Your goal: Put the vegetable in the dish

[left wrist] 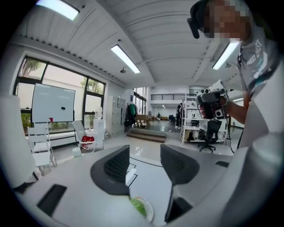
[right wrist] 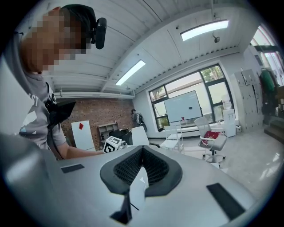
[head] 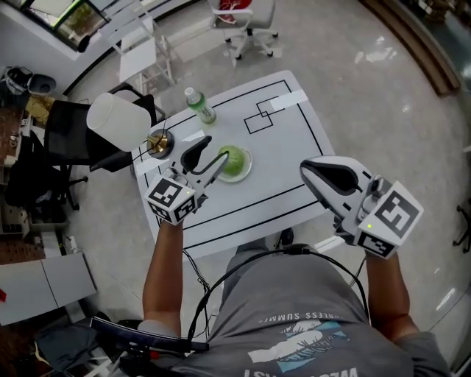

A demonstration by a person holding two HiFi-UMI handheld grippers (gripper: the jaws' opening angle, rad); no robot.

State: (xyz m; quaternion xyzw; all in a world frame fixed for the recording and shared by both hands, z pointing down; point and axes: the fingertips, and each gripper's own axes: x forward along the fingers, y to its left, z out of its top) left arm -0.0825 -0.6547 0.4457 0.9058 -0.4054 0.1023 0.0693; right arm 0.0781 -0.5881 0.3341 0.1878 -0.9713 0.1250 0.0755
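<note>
A green leafy vegetable [head: 232, 160] lies in a small pale dish [head: 247, 169] near the middle of the white table [head: 287, 154]. My left gripper [head: 217, 149] hovers over the dish's left side, its jaws apart with nothing between them. In the left gripper view the left gripper [left wrist: 144, 153] shows a clear gap, and the vegetable [left wrist: 138, 206] sits in the dish [left wrist: 150, 213] far below. My right gripper [head: 306, 171] is held above the table's right front edge, jaws together and empty. The right gripper view shows the right gripper [right wrist: 142, 149] with its tips touching.
A bottle with a green label [head: 199, 105] stands at the table's far left. A brass-coloured round object [head: 159, 141] sits on the left edge. A white-backed chair [head: 116, 121] stands beside the table, an office chair [head: 246, 22] beyond it. Black lines and a tape strip [head: 288, 100] mark the tabletop.
</note>
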